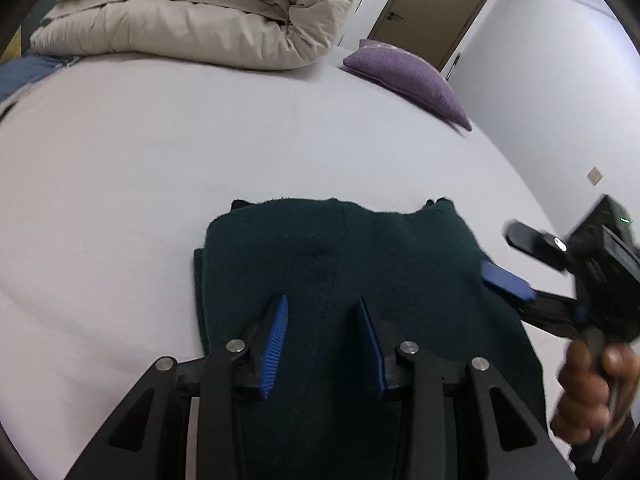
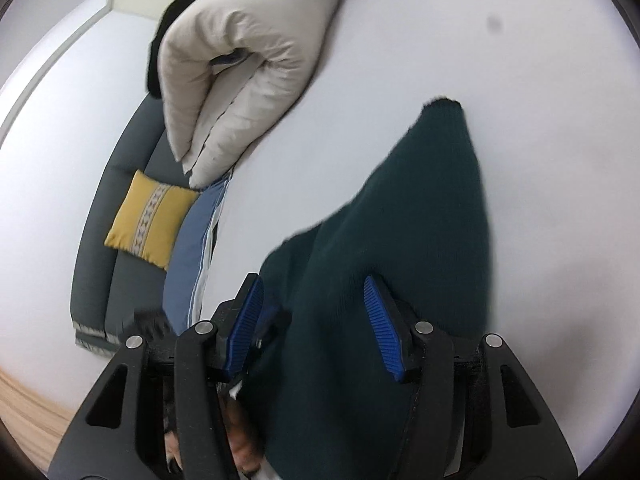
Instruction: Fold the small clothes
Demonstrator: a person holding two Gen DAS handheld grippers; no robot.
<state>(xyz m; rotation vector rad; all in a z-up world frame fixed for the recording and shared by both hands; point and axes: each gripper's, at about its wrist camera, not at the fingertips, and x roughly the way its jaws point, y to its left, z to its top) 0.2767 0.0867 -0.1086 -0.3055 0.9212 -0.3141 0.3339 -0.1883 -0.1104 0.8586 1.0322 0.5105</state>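
1. Dark green knit garment [image 1: 340, 280], apparently a small sweater, lies on the white bed [image 1: 160, 168], already doubled into a rough rectangle with a fold edge along its left side.
2. Left hand-held gripper [image 1: 322, 338] hangs over the near part of the garment with its blue pads parted. Nothing is pinched between them, so it reads as released.
3. Right hand-held gripper [image 2: 320, 320] comes in from the garment's right edge. Its jaws stand apart with cloth beneath and between them, but the pads do not appear to press on it, so it also reads as released. The left wrist view shows it blurred, with a hand [image 1: 592, 392] on its grip.
4. Judgement: the fold is partway done, and another fold or a smoothing pass likely remains.
5. Risk: thick knit is springy, so with neither gripper clamping, the top layer could creep open or slide off the layer below.
6. Risk: a pinch that takes only the upper layer would drag it alone and skew the edges. The far corners [image 1: 440, 202] already sit slightly uneven.
7. Risk: ridged pads could snag the fuzzy yarn if dragged sideways, pulling the whole stack across the smooth sheet.
8. Nearby, the beige duvet [image 1: 192, 20] and purple pillow [image 1: 412, 76] lie well apart from the garment. The yellow cushion [image 2: 152, 220] sits on a grey sofa [image 2: 104, 240] beyond the bed, so none should interfere.
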